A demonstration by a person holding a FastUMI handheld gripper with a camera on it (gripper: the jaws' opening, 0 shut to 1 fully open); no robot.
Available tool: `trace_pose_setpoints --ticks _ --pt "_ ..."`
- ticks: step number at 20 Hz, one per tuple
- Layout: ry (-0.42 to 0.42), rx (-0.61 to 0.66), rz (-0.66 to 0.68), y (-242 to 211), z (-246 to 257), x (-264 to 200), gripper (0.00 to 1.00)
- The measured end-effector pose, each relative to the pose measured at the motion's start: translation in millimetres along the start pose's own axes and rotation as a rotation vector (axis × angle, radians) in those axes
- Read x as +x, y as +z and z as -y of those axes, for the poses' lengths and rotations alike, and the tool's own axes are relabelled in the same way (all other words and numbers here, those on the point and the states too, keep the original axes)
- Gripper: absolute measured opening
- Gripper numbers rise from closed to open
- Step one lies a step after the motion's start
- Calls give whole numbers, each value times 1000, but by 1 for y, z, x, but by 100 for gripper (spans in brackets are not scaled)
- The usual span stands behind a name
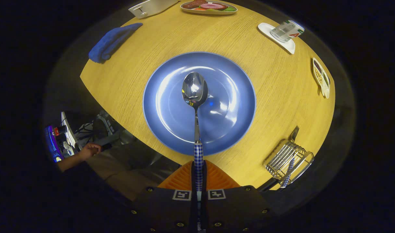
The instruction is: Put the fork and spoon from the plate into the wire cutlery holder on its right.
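Steel spoon (195, 97) clamped in jaws above plate (171, 129).

Blue cloth (113, 42), food tray (208, 6), tipped can (286, 30) on white coaster (265, 29), divided snack dish (321, 77) on wooden desk (275, 94).

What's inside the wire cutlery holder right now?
The fork stands in the wire cutlery holder, tines up, checked handle down through the wires. The spoon is clamped in the gripper over the blue plate.
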State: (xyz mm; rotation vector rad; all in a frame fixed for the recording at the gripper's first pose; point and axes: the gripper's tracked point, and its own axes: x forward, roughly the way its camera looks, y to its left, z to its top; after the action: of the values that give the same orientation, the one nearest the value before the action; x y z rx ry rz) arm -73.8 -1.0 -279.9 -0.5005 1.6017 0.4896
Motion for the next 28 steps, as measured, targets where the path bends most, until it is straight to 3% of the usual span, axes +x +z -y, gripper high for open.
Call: trace_pose_setpoints --ticks 15,21,28 --pt "55 281 -61 -120 110 -87 4" --pt "69 379 -116 -151 143 -82 4" --pt "87 368 -238 -167 161 -64 4"
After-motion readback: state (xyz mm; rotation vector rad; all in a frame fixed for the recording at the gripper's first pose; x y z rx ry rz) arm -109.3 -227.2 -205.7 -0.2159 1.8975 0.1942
